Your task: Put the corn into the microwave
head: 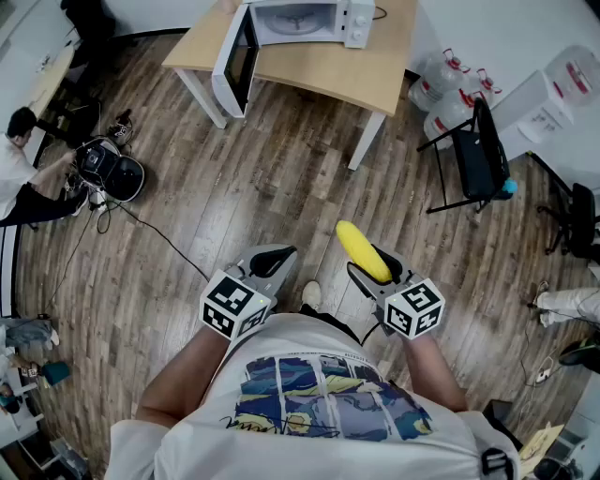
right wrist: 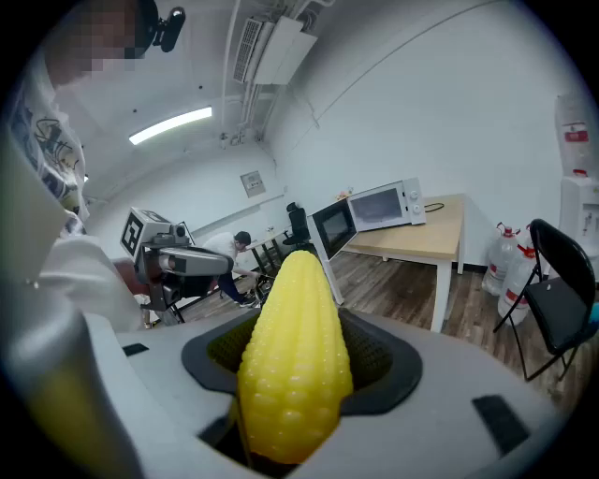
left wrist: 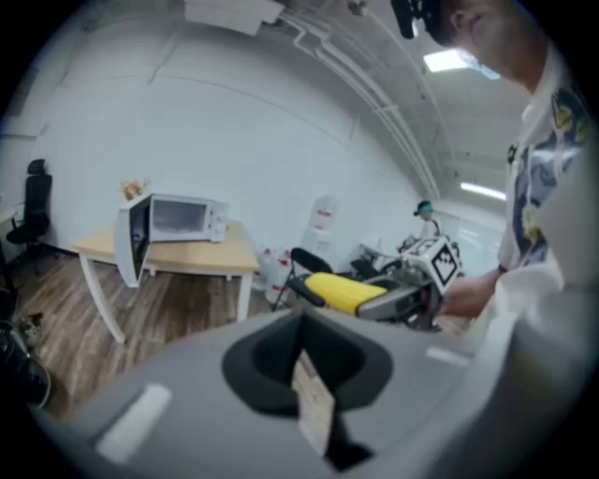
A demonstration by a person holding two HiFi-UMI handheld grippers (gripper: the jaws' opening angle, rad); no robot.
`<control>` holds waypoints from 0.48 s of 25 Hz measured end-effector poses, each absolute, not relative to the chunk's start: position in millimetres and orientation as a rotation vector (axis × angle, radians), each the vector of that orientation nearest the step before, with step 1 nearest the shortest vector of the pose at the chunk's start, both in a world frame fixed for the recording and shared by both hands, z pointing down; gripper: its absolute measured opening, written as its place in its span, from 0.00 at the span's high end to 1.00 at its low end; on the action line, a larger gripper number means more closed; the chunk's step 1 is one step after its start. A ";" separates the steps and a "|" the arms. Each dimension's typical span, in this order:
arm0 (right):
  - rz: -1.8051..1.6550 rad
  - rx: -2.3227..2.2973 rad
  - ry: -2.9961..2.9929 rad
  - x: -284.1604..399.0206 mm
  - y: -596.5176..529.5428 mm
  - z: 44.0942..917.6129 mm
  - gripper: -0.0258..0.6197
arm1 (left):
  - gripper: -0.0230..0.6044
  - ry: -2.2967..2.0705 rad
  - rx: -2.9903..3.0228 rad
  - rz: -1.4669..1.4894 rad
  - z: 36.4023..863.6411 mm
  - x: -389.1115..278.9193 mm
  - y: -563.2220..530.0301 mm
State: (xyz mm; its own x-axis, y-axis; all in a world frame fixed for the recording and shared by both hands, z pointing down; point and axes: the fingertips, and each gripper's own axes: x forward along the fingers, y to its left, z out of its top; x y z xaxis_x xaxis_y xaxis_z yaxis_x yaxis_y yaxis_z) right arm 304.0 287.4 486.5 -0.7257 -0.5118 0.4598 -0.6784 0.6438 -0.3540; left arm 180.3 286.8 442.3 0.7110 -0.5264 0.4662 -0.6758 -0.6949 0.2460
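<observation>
On the wooden floor (head: 234,206), well apart from the table (head: 375,70), a person stands and holds one gripper in each hand. Both grippers point forward and a little downward.

The right gripper (head: 375,274) is closed on the corn (head: 361,249). The yellow cob sits between its two jaws, with the thick end deep inside and the pointed end sticking out beyond the jaw tips. The jaws stand wide around the thick cob.

The left gripper (head: 272,261) carries nothing. Its jaws are pressed together, and only a thin pale pad edge shows where they meet. The two grippers are side by side in front of the person's body, near each other but not touching.

The microwave (head: 309,19) stands on the light wooden table at the far side of the room, and its door (head: 234,61) stands wide open. So the corn is in the right gripper, far from the microwave.

To the right of the table, several large water bottles (head: 441,89) stand by the wall, and a black folding chair (head: 478,155) is just beside them. At the left side of the room another person (head: 19,155) sits low, near a round black device (head: 112,171). A thin cable (head: 159,236) runs from there over the floor.
</observation>
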 end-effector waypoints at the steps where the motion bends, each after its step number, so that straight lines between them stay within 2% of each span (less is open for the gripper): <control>1: 0.741 0.959 -2.546 302.0 288.8 485.4 0.57 | 0.95 -0.925 2.535 0.504 437.2 179.9 285.4; 12: 0.732 0.973 -2.502 255.7 253.7 488.8 0.57 | 0.95 -0.918 2.539 0.414 440.1 127.1 249.5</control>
State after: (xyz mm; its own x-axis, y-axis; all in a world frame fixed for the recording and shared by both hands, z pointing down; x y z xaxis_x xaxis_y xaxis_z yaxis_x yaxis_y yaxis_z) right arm 255.7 253.7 488.8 -0.6997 -0.5163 0.4938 -0.7011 0.6292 -0.3355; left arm 127.1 249.5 440.1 0.7397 -0.5383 0.4039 -0.6591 -0.7006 0.2734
